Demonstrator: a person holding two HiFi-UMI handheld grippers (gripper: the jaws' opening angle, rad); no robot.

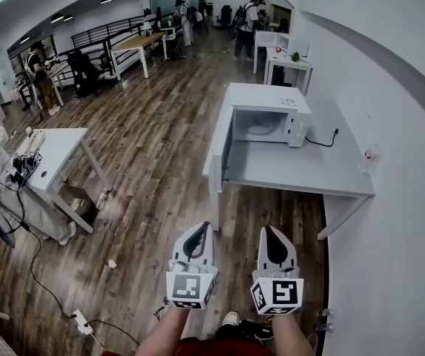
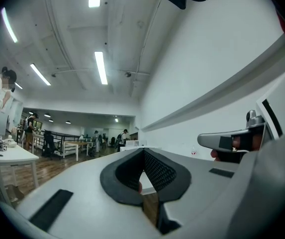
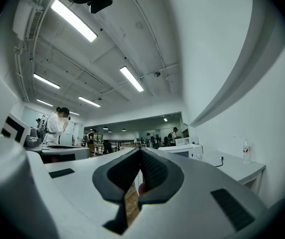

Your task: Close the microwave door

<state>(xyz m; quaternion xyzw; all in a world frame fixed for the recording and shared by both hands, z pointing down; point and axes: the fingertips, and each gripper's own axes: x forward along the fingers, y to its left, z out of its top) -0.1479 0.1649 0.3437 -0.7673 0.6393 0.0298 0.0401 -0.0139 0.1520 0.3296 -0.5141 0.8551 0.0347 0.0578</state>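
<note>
In the head view a white microwave (image 1: 268, 124) stands on a grey table (image 1: 294, 173) against the right wall. Its door (image 1: 226, 148) hangs open at the left side, swung out toward me, and the cavity with its turntable shows. My left gripper (image 1: 199, 227) and right gripper (image 1: 270, 231) are side by side low in that view, well short of the table, pointing at it. Both are shut with nothing between the jaws. The left gripper (image 2: 143, 151) is also shut in its own view. In the right gripper view the right gripper (image 3: 140, 150) is shut, and the microwave (image 3: 189, 148) is small and far ahead.
A white desk (image 1: 56, 150) with gear and cables stands at the left, with a power strip (image 1: 81, 322) on the wooden floor near it. A bottle (image 1: 369, 154) sits at the table's right edge by the wall. Several people and more tables are farther down the room.
</note>
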